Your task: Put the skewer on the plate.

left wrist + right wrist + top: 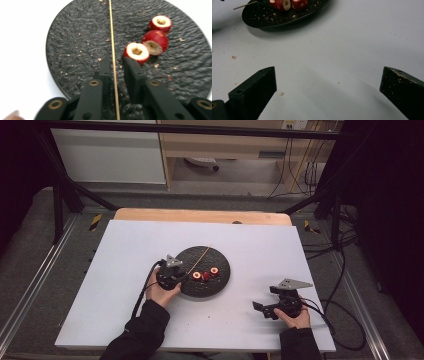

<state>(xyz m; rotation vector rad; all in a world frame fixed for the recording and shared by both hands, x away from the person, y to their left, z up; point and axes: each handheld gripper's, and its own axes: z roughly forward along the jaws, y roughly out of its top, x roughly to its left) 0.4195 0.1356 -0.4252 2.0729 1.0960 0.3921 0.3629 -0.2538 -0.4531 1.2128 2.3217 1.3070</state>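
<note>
Three cored red fruits (150,40) sit mid-right on the black plate (75,37). Left gripper (115,65) straddles the skewer (112,37), jaws slightly apart; next, probably pinching it. Right gripper (328,82) gapes idle.

High view: overhead, facing forward and down, far off.
Left gripper view: close over the black plate (75,50).
Right gripper view: low, plate far-left.
Shared: plate.
</note>
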